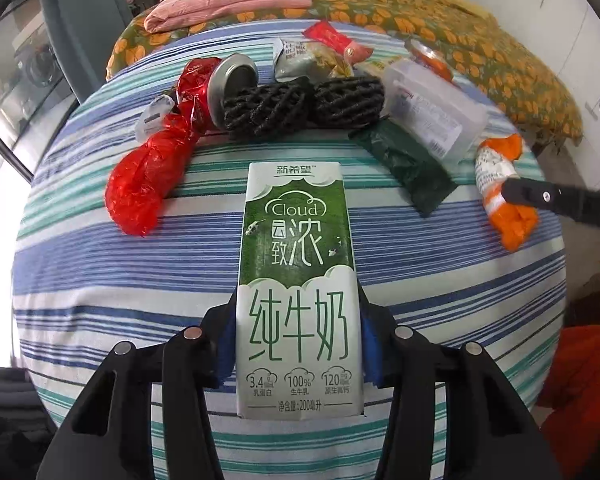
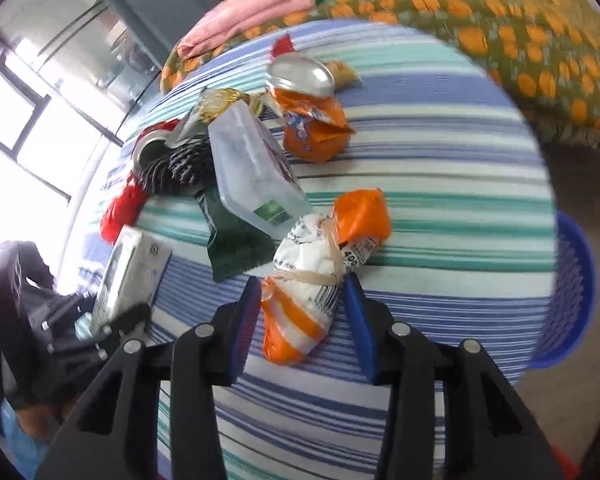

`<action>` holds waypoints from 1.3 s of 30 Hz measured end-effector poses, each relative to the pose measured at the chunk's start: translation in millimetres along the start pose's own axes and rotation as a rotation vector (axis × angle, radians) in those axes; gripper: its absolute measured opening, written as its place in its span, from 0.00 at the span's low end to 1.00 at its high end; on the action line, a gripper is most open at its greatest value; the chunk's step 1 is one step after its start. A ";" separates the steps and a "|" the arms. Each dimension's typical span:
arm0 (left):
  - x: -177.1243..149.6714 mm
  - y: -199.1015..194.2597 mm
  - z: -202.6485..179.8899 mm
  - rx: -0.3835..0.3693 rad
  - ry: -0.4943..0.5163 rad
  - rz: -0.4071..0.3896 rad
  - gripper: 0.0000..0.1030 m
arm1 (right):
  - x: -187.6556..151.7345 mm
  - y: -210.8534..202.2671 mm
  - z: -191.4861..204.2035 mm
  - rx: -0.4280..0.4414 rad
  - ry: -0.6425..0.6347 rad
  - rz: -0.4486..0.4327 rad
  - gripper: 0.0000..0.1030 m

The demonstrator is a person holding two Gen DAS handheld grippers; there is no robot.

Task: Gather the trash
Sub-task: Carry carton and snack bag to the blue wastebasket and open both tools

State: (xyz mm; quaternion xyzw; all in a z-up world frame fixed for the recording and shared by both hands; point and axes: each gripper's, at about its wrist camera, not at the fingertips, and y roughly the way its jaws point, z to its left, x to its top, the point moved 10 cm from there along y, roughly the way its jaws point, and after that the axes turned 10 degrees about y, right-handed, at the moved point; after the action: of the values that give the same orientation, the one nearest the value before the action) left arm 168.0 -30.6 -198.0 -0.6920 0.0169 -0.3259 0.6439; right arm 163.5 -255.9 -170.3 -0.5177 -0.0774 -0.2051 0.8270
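My left gripper [image 1: 298, 344] has its jaws clamped on the lower half of a milk carton [image 1: 298, 280], a stiff, light box that should hold firm by its flat sides. My right gripper [image 2: 300, 320] jaws straddle a crumpled orange-and-white wrapper [image 2: 312, 280] bound with a rubber band, not yet pressing it; it looks soft and squashy, best pinched mid-bundle.

A green-and-white milk carton [image 1: 298, 288] lies flat, label up, at the centre of the left wrist frame on the striped cloth. Above it across the frame sit a twisted red plastic bag [image 1: 140, 180], a crushed red can [image 1: 216, 84], two black foam nets [image 1: 304, 104], a clear plastic box [image 1: 432, 108] and a dark green pouch [image 1: 404, 164]. At the right edge lies an orange-and-white wrapper bundle [image 1: 500, 192], tied with a rubber band.
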 end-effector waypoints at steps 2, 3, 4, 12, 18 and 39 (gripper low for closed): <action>1.8 -6.9 -9.2 -0.040 -0.023 -0.027 0.47 | -0.6 -12.9 -0.4 0.037 -0.021 -0.019 0.40; 3.8 -10.5 -14.8 -0.053 -0.028 -0.039 0.47 | -0.6 -22.7 -3.2 0.061 -0.024 -0.035 0.40; 6.5 -16.0 -23.4 -0.074 -0.033 -0.055 0.47 | -2.2 -32.6 -6.2 0.081 -0.026 -0.050 0.40; 52.2 -40.6 -148.3 -0.285 0.055 -0.127 0.47 | 12.2 -103.4 -121.5 -0.063 0.007 -0.171 0.40; 100.1 -18.3 -266.0 -0.396 0.135 -0.121 0.47 | 25.9 -114.0 -220.9 -0.171 0.096 -0.192 0.40; 174.9 69.4 -386.9 -0.438 0.141 -0.149 0.78 | 49.4 -117.8 -349.7 -0.163 0.303 -0.279 0.78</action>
State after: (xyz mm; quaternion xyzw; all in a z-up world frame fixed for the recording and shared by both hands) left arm 150.2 -460.4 -201.7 -0.7899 0.0809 -0.4088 0.4500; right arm 129.2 -623.9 -214.4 -0.5302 -0.0066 -0.3985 0.7483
